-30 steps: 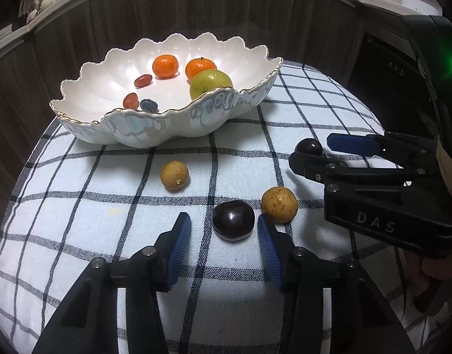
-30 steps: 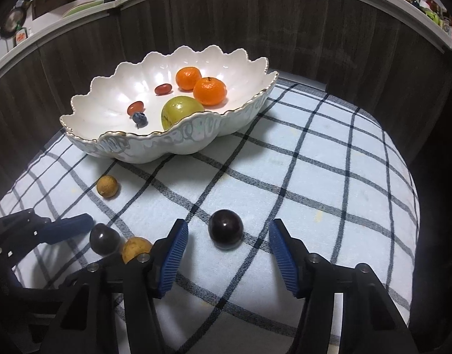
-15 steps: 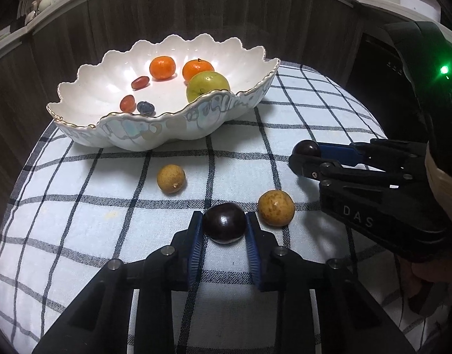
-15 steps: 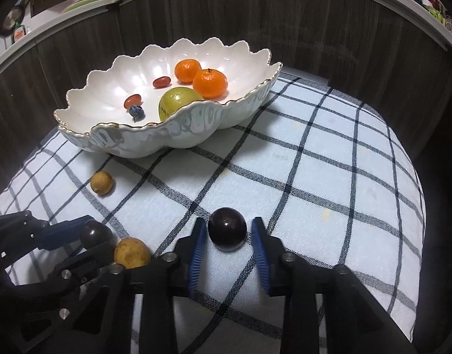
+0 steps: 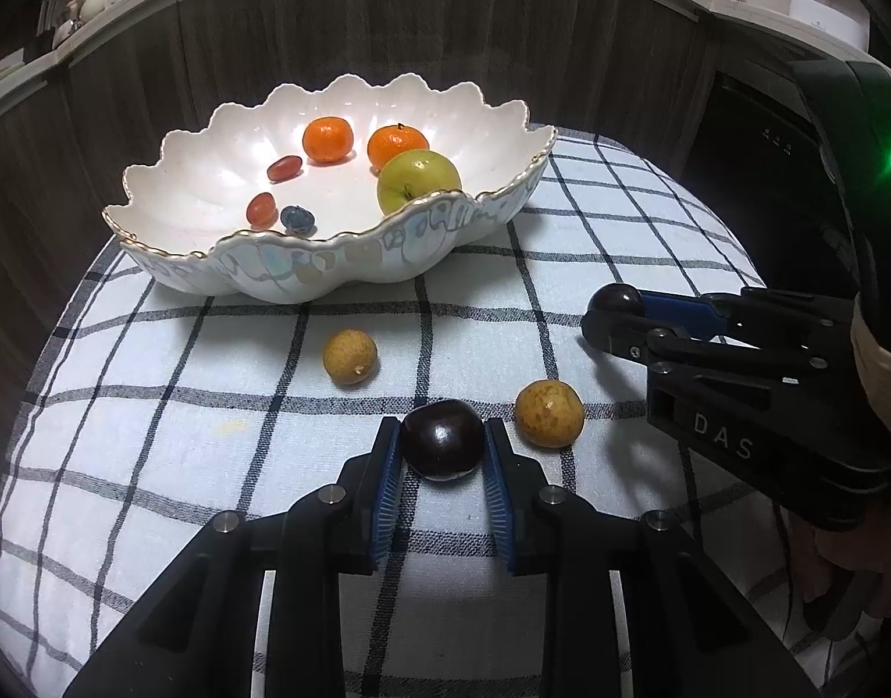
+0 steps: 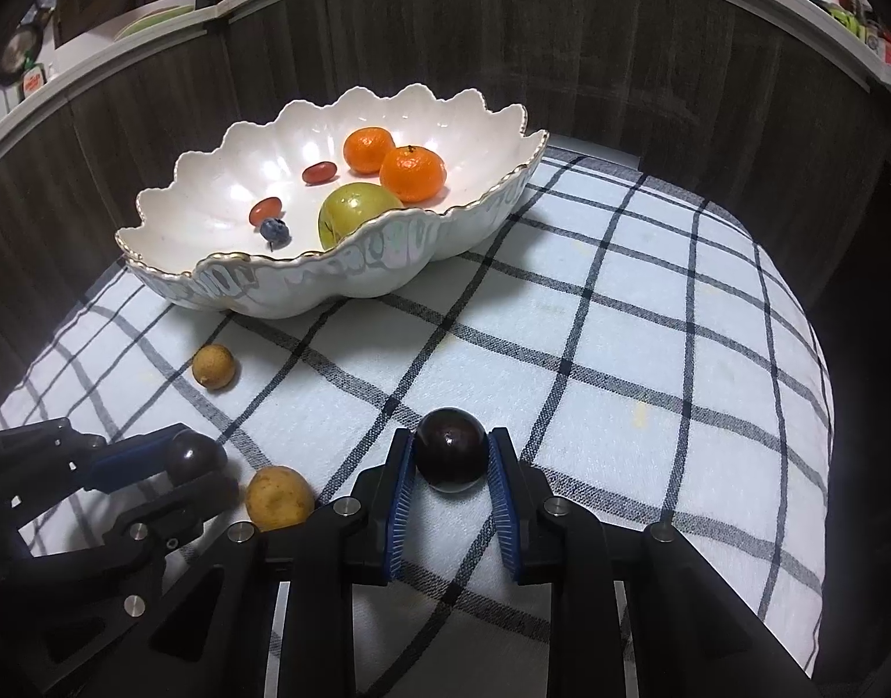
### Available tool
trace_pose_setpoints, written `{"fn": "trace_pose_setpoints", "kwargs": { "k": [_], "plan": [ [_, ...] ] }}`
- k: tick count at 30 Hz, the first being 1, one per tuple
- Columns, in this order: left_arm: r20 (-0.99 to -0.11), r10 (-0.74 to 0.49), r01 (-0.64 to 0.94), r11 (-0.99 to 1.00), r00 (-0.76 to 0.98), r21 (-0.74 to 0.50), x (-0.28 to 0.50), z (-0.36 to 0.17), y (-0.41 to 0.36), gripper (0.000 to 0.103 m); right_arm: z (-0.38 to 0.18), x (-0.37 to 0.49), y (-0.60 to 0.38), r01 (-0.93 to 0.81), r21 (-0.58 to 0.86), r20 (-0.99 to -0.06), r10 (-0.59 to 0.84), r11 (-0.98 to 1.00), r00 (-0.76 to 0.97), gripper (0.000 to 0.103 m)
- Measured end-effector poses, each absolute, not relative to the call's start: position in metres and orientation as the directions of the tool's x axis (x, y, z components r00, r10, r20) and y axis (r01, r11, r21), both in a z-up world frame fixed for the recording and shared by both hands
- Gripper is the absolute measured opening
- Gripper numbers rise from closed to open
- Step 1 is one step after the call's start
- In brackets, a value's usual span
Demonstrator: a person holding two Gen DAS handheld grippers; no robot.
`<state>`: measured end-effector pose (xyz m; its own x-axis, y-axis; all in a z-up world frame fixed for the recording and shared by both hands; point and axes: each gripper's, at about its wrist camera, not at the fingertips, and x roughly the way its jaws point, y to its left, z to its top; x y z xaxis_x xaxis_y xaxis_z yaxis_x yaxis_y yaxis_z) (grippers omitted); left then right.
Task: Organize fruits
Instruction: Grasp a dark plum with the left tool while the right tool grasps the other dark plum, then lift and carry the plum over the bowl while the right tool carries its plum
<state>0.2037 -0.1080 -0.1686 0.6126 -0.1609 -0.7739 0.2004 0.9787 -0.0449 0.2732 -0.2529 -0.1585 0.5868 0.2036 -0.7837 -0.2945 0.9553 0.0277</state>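
Both pairs of jaws have just been closing: we are now pinching one dark plum (image 5: 442, 439) in our left gripper (image 5: 442, 448) and another dark plum (image 6: 450, 449) in our right gripper (image 6: 450, 456), blue pads pressing each fruit's sides, both plums resting on the checked cloth (image 6: 649, 349). We are seeing two longans (image 5: 349, 356) (image 5: 549, 413) lying loose near the left plum. Beyond them the scalloped white bowl (image 5: 352, 267) is holding two mandarins (image 5: 327, 139), a green apple (image 5: 418, 179), two red grapes (image 5: 260, 209) and a blueberry (image 5: 296, 219).
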Motion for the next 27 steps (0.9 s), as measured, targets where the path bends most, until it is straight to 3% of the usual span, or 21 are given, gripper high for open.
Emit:
{"fn": "trace_pose_setpoints", "kwargs": {
  "k": [27],
  "plan": [
    [-0.73, -0.151, 0.178, 0.983, 0.666, -0.041, 0.191, -0.126, -0.084, 0.028, -0.118, 0.237, -0.244, -0.229, 0.059, -0.752, 0.194, 0.972, 0.63, 0.027]
  ]
}}
